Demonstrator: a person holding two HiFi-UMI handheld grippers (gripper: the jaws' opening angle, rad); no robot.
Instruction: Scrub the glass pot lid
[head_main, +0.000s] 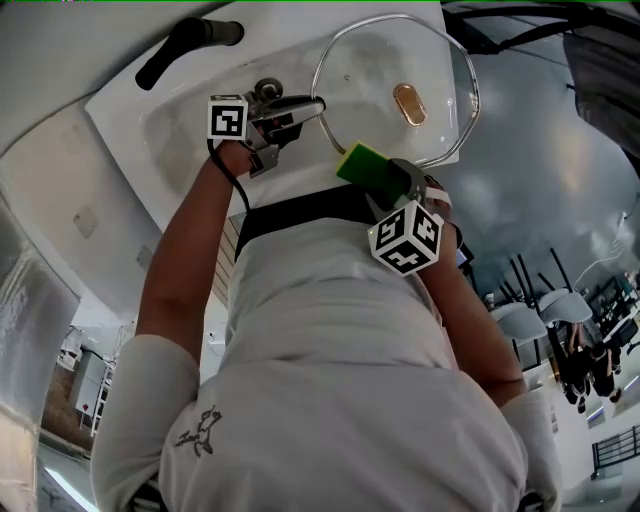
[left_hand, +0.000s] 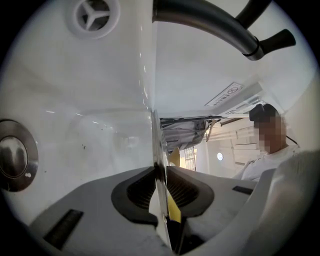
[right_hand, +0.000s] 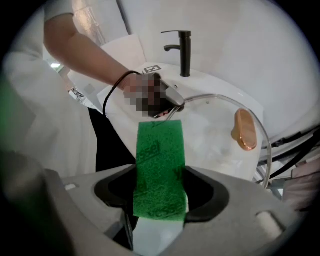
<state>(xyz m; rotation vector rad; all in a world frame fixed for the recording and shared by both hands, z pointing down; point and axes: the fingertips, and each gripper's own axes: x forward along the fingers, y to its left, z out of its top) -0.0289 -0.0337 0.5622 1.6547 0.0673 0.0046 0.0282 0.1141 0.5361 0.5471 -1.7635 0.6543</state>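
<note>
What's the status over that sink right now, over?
Left gripper shut on rim of round glass pot lid. Right gripper shut on green scouring sponge, near lid. Nothing in the way.

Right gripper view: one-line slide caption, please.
Right gripper clamps a green sponge near the glass lid, which the left gripper holds by its rim over the sink.

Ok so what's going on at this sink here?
A person stands at a white sink with a gripper in each hand. The left gripper is clamped on the rim of a glass pot lid and holds it over the sink. The right gripper grips a green sponge, which is up at the lid's near edge, close to the left gripper. Whether the sponge touches the glass is hard to tell.
</note>
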